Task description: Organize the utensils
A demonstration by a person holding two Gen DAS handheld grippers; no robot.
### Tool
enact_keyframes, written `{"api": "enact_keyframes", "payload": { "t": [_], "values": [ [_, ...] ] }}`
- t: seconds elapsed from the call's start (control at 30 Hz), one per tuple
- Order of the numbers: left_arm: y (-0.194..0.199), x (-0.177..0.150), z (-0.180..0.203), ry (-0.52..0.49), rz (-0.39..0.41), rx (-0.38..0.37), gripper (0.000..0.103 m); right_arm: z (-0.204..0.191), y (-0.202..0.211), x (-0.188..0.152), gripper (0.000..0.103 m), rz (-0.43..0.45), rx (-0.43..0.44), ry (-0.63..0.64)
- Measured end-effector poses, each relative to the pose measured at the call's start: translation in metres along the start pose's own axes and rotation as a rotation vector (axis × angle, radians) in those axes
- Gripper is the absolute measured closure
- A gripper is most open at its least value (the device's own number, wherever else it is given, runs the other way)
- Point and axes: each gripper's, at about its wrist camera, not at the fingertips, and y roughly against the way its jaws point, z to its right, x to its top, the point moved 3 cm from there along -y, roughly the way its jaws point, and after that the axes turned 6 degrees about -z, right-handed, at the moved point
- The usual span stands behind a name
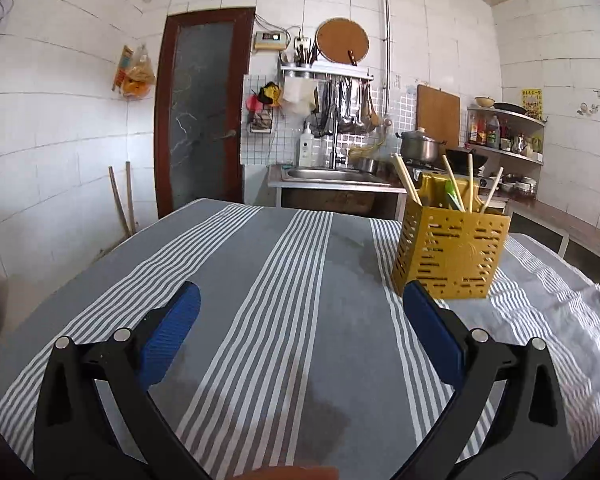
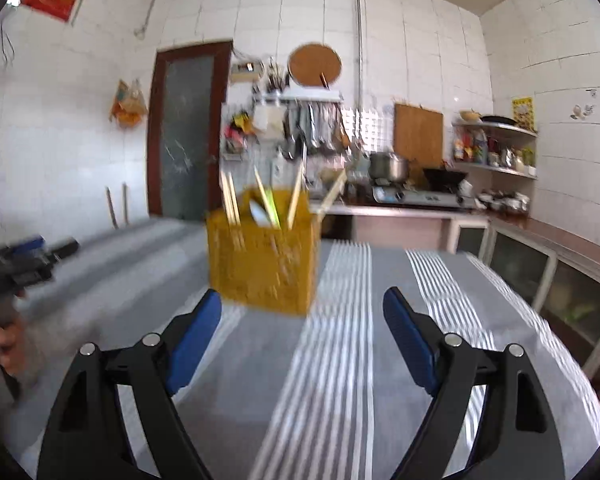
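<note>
Blue pads spread wide on the left gripper [image 1: 300,300], nothing between them, hovering over the striped cloth [image 1: 292,320] on the surface. Just beyond its right pad stands the yellow holder [image 1: 452,256], upright, chopsticks [image 1: 408,180] and a green utensil [image 1: 454,199] poking out the top. Over in the right view, blurred, the right gripper [image 2: 302,306] gapes empty too, holder [image 2: 262,264] ahead near its left pad. Behind: sink [image 1: 328,174], pot [image 1: 420,146], door [image 1: 200,112].

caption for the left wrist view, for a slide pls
Open left claw hovers empty over the striped tablecloth, the yellow utensil holder with chopsticks ahead to its right.
</note>
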Motion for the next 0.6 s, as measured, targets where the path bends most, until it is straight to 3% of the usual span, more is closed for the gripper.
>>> {"api": "enact_keyframes", "payload": {
  "t": [0.17, 0.3, 0.47, 0.6],
  "values": [
    [0.017, -0.013, 0.015, 0.008, 0.045, -0.078, 0.005, 0.009, 0.005, -0.012, 0.021, 0.005, -0.031, -0.053],
    [0.017, -0.017, 0.03, -0.054, 0.053, -0.049, 0.005, 0.008, 0.004, -0.015, 0.021, 0.02, -0.063, -0.048],
    [0.018, -0.024, 0.033, -0.043, 0.058, -0.069, 0.005, 0.0, 0.006, -0.017, 0.021, 0.029, -0.079, -0.01],
    [0.023, -0.026, 0.031, -0.043, 0.087, -0.056, 0.005, 0.008, 0.009, -0.018, 0.02, 0.039, -0.059, -0.059]
  ]
}}
